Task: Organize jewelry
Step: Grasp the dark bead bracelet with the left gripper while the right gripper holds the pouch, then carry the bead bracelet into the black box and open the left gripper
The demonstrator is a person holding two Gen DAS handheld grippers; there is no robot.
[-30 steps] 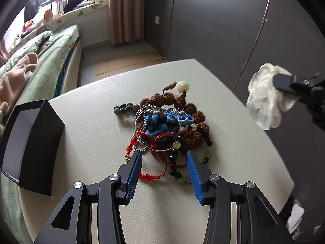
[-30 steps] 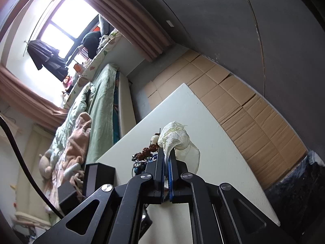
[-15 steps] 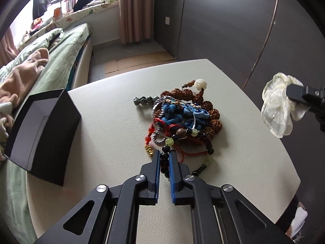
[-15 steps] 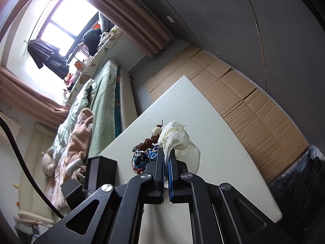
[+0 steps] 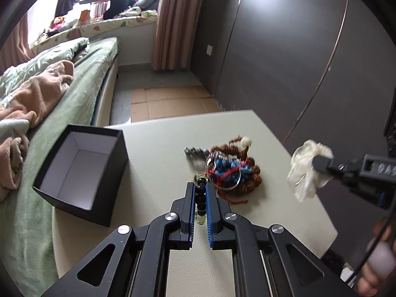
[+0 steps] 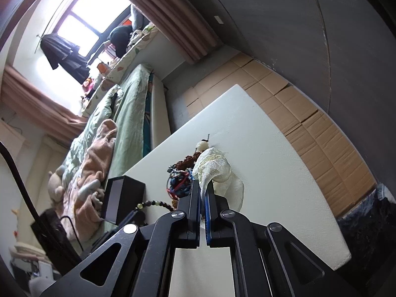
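Note:
My left gripper [image 5: 200, 185] is shut on a black and pale-green bead bracelet [image 5: 201, 193] and holds it lifted above the table. The same bracelet [image 6: 153, 203] shows in the right wrist view. A tangled pile of jewelry [image 5: 231, 173], brown, blue and red, lies on the white table [image 5: 158, 148]; it also shows in the right wrist view [image 6: 182, 175]. An open black box [image 5: 81, 170] with a white inside stands at the left. My right gripper [image 6: 203, 185] is shut on a crumpled white cloth pouch [image 6: 212, 168], held in the air right of the pile [image 5: 308, 170].
A bed [image 5: 61, 86] with green bedding runs along the table's left side. Dark wardrobe doors [image 5: 284, 49] stand to the right. Cardboard [image 5: 170, 101] covers the floor beyond the table's far edge. The black box also shows in the right wrist view [image 6: 123, 198].
My left gripper closed on the bead bracelet, then lifted it up and back from the pile. The right gripper stayed still with the pouch.

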